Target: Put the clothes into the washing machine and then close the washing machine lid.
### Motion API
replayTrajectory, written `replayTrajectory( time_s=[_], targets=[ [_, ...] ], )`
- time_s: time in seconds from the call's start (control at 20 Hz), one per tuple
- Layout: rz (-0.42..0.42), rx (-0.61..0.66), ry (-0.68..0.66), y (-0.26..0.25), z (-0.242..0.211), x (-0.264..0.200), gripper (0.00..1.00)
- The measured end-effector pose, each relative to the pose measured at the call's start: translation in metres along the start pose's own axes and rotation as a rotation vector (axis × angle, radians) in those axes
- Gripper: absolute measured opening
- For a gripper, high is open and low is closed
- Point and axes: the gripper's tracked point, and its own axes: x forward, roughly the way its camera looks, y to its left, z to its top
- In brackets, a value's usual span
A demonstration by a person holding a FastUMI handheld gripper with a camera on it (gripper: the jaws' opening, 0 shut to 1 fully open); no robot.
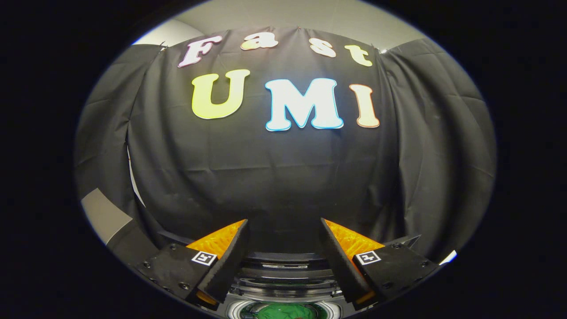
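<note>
My gripper point(283, 226) is open, with a wide gap between its two fingers point(230, 252) and nothing held in it. It is raised and faces the booth's black cloth wall. Below and between the fingers I see the top of the washing machine point(283, 274), its dark rim and round opening. A green piece of clothing point(283, 311) lies inside the drum, under the fingers. How the lid stands I cannot tell.
The black cloth wall point(283, 177) hangs close ahead, just behind the machine. A pale wall and a grey surface point(104, 215) show at the left past the cloth's edge.
</note>
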Motion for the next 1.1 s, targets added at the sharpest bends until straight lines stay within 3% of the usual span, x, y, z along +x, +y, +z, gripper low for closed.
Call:
replayTrajectory(
  time_s=[1.1],
  targets=[
    [0.021,0.016,-0.074,0.005,-0.024,-0.064,0.98]
  ],
)
